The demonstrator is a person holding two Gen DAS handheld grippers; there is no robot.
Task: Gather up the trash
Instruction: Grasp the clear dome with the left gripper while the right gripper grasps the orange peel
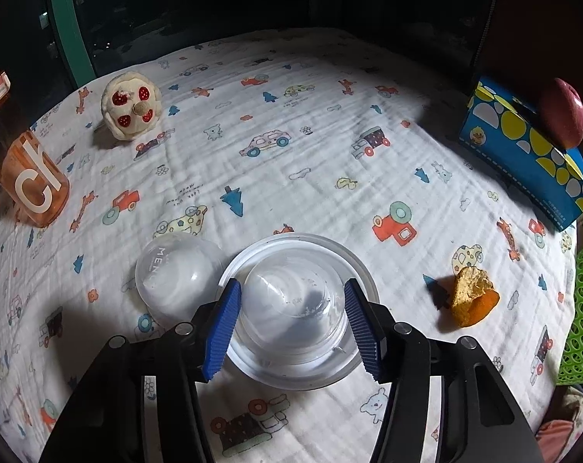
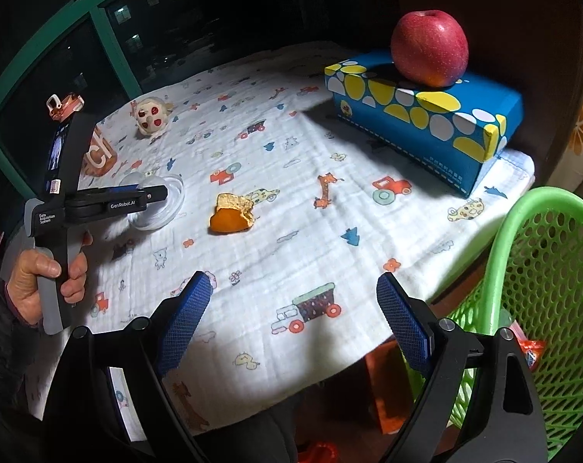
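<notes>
A clear plastic dome lid [image 1: 291,308] with a wide flat rim lies on the printed cloth. My left gripper [image 1: 292,287] straddles its dome, and both blue pads [image 1: 222,324] touch the dome's sides. A second clear dome [image 1: 176,274] lies just left of it, against the rim. An orange peel [image 1: 470,295] sits to the right on the cloth. In the right wrist view the peel [image 2: 231,212] lies mid-table, the left gripper [image 2: 152,196] is over the lid [image 2: 164,208], and my right gripper [image 2: 293,289] hovers open and empty above the cloth's near edge.
A green mesh basket [image 2: 542,270] stands off the table's right side. A red apple [image 2: 428,48] rests on a blue tissue box [image 2: 426,123] at the back right. A plush toy [image 1: 131,104] and an orange bottle [image 1: 25,169] stand at the left. A hand [image 2: 41,274] holds the left gripper's handle.
</notes>
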